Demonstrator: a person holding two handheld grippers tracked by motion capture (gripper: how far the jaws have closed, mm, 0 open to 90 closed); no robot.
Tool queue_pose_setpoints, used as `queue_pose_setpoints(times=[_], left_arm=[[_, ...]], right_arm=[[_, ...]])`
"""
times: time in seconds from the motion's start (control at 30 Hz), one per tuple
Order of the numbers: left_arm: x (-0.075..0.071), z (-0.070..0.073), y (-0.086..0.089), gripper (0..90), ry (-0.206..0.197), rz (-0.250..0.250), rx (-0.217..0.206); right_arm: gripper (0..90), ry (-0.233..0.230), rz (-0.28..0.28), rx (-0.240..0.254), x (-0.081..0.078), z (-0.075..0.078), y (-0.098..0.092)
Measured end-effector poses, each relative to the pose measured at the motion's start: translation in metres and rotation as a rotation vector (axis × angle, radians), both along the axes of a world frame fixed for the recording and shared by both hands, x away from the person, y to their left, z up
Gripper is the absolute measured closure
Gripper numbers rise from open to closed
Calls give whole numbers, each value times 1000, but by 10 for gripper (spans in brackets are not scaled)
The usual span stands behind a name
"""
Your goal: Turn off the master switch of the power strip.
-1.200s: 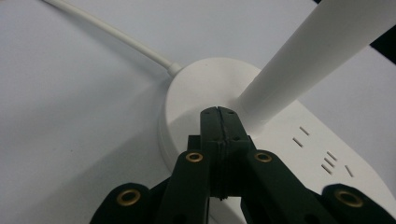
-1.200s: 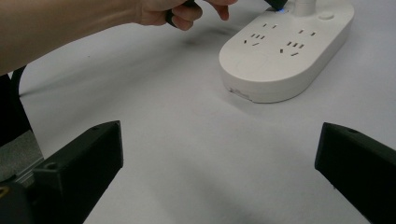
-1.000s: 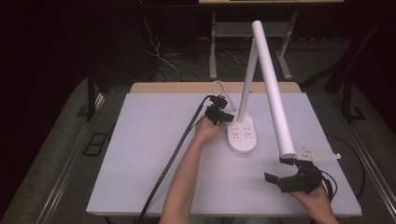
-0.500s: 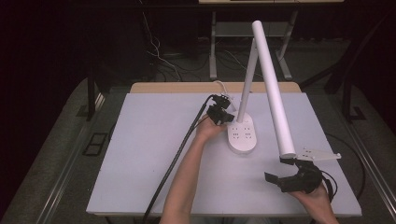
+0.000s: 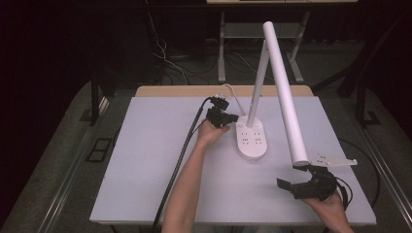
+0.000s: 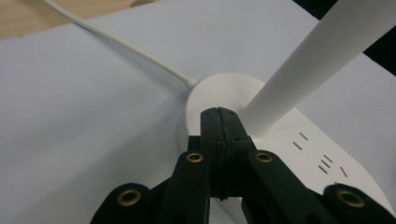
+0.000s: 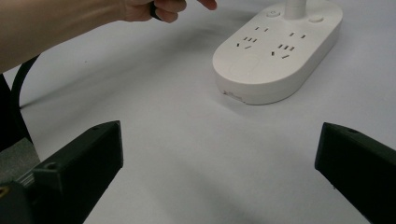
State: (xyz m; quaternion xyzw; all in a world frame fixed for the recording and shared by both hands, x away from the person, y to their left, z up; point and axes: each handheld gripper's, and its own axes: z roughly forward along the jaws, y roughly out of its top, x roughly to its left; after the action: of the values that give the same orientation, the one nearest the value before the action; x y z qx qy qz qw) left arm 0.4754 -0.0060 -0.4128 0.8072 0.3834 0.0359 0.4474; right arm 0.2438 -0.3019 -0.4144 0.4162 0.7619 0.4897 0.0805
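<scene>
— White plastic all over, that lamp (image 5: 272, 87): its base (image 5: 251, 138) has sockets in the top and sits near the middle of the pale surface (image 5: 145, 160). What's the left gripper (image 5: 224, 116) doing beside it?

— Its jaws are pressed flat together with nothing between them, and the tips sit at the foot of the lamp's stem (image 6: 299, 79), right over the back end of the base. I'd guess closed jaws make a blunt fingertip for pressing a button there, though the tips hide the exact spot.

— And that white cord (image 6: 116, 44)?

— Runs off the back of the base toward the far edge, out of the way.

— Further right?

— The long lamp head (image 5: 286, 97) slants down toward the near right corner. Just under its end the right gripper (image 5: 296, 183) hangs above the surface, jaws wide apart and empty, well clear of the base. Looks like it's waiting, maybe ready to steady or swing the head.
</scene>
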Motion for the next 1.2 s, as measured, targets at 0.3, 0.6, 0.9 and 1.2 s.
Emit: queue_pose_setpoints(times=[0.3, 0.6, 0.9, 1.2], left_arm=[[-7, 9, 19, 897, -18, 9, -35], [-17, 22, 38, 895, -45, -6, -75], [-33, 42, 63, 670, -64, -28, -87], [-54, 51, 83, 177, -70, -75, -125]], right_arm=[[5, 1, -2, -3, 0, 0, 0], [6, 2, -2, -4, 0, 0, 0], [5, 1, -4, -4, 0, 0, 0], [5, -2, -1, -4, 0, -1, 0]])
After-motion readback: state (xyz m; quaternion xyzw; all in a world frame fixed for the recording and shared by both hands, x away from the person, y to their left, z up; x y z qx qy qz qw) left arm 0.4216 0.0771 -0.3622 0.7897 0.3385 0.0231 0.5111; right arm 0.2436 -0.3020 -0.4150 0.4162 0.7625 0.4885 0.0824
